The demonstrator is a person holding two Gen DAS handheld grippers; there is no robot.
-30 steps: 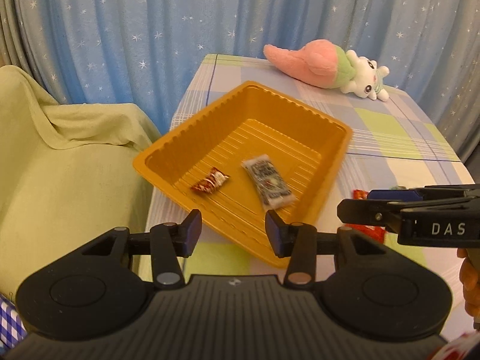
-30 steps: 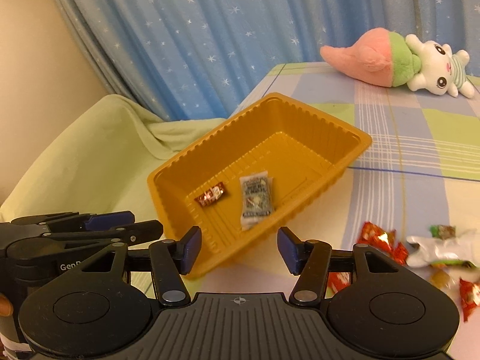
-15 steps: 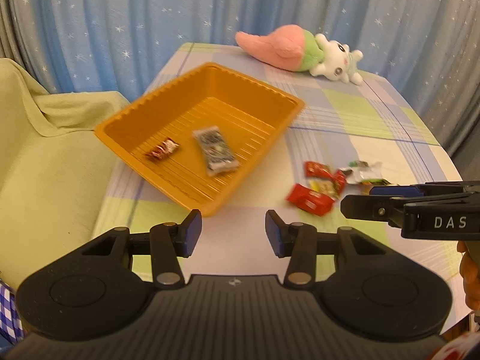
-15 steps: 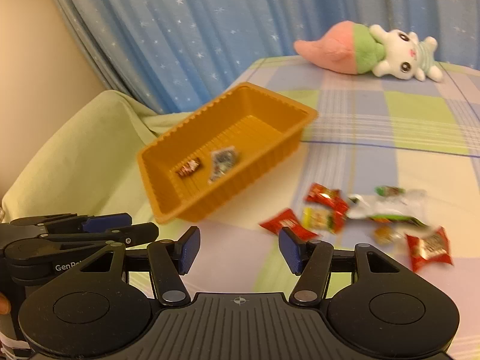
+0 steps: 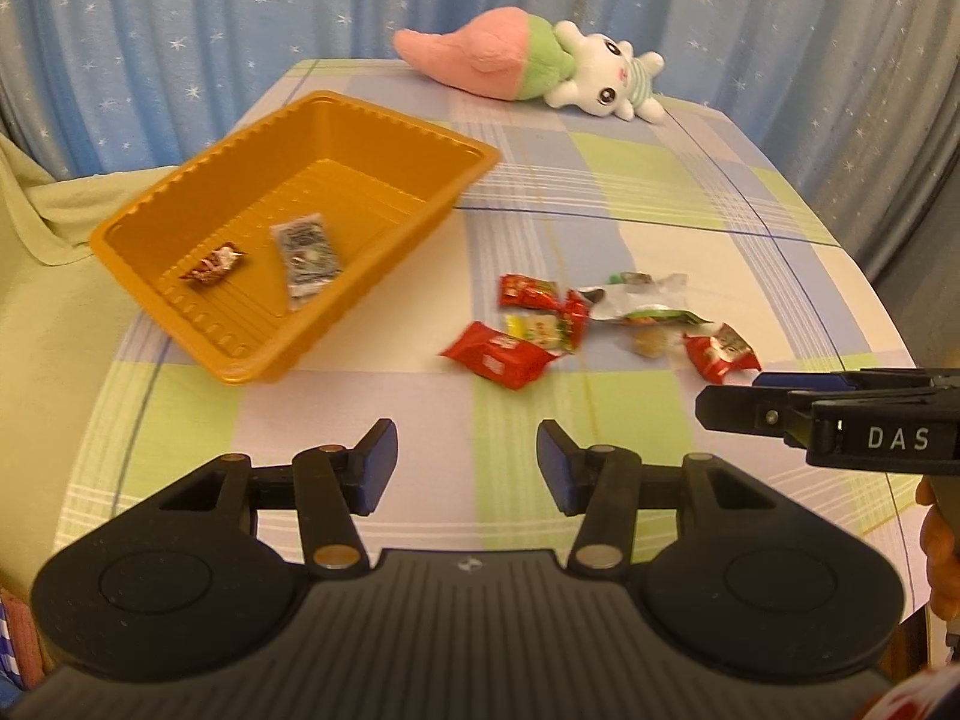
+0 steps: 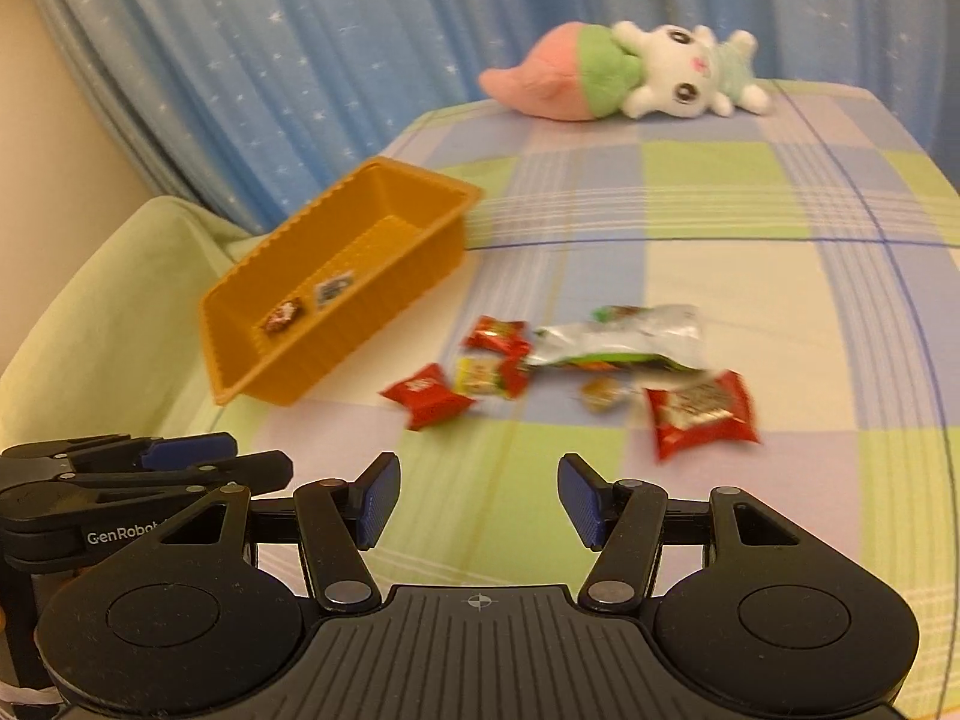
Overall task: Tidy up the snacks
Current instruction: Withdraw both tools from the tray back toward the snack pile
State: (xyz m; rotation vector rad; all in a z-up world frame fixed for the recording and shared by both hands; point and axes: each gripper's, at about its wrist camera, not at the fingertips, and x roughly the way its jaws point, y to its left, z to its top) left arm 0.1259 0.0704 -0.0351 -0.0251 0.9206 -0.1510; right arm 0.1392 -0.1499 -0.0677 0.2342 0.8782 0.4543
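Note:
An orange tray (image 5: pixel 180 192) (image 6: pixel 420 180) stands on the checked tablecloth and holds a small brown candy (image 5: pixel 213 264) and a grey sachet (image 5: pixel 306 255). To its right lie several loose snacks: red packets (image 5: pixel 498 357) (image 6: pixel 699 414), a yellow one (image 6: pixel 480 375) and a silver-green wrapper (image 6: pixel 624 339). My left gripper (image 5: pixel 465 465) hovers over the cloth in front of the snacks, jaws opening, nothing between them. My right gripper (image 6: pixel 477 501) is open and empty, just short of the red packets. Each gripper shows at the edge of the other's view.
A pink, green and white plush toy (image 5: pixel 528 69) (image 6: pixel 618 75) lies at the far side of the table. A blue starry curtain (image 5: pixel 180 18) hangs behind. A pale green cloth (image 5: pixel 48 300) covers something left of the table.
Both grippers have swung right, away from the tray and over to the loose snacks. The snack pile has come into full view. The left jaws stand slightly wider.

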